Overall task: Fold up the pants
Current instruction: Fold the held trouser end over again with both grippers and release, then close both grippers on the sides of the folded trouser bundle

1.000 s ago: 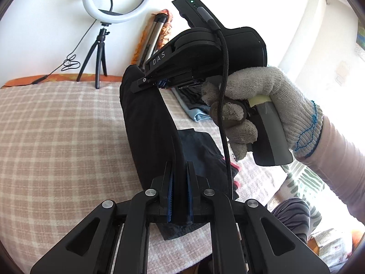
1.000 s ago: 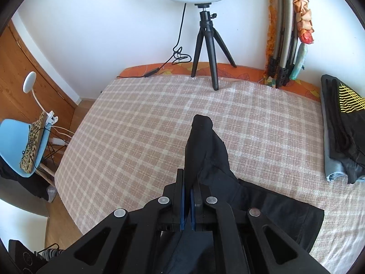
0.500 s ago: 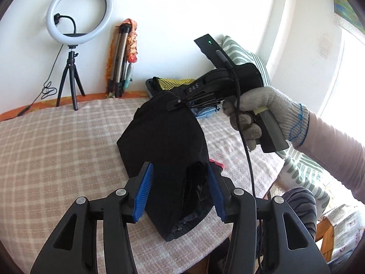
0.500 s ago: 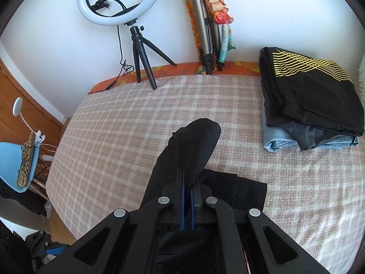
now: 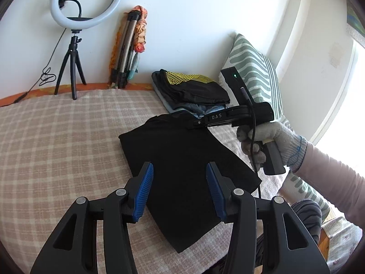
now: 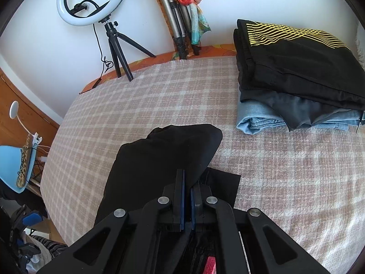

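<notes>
A checked blanket [image 5: 57, 141] covers the bed, with a ring light [image 6: 89, 2] at the wall and a stack of folded clothes [image 6: 294, 73] just beyond the black pants [image 5: 182, 171]. The pants lie folded, long axis running from the near edge toward the stack. The left gripper [image 5: 179, 187] hangs wide open over them, holding nothing; the right gripper [image 6: 187, 196] is clamped on their far corner, and only its view shows that corner lifted.

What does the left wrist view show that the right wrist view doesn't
Only the left wrist view shows the open left gripper, the gloved hand and a striped pillow. Only the right wrist view shows a blue chair, a lamp, and the right gripper shut on the pants. Both show the pants, the clothes pile and the ring light.
</notes>
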Demonstrator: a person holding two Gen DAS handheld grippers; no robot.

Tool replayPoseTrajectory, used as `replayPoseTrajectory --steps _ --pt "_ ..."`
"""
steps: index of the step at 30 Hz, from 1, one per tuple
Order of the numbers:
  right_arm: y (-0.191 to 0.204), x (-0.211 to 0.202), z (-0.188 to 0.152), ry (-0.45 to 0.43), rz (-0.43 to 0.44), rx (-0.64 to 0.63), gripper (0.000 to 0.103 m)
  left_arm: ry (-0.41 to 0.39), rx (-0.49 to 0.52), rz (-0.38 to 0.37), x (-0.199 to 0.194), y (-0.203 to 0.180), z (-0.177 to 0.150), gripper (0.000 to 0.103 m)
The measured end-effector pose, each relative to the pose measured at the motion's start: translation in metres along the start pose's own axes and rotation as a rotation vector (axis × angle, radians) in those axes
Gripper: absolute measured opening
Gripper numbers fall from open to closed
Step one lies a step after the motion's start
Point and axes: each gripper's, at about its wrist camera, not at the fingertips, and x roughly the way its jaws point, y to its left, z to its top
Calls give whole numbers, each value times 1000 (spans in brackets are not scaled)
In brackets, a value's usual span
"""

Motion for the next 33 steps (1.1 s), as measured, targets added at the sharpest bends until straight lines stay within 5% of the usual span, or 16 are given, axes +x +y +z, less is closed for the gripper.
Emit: replayPoseTrajectory --steps 15,20,24,27,33 --pt "-30 21 -4 -25 19 0 5 280 194 -37 95 -44 -52 46" --pt "-32 3 -10 -63 -95 -10 23 282 200 -38 96 -46 -57 44" --pt "-24 -35 -25 -132 -128 -17 25 285 190 -46 96 -46 -55 44" --pt "-9 -51 -45 -127 -129 -41 41 292 149 -60 93 -44 -49 44" --pt "5 -36 -77 -82 -156 -72 55 224 124 -16 73 -36 -32 47"
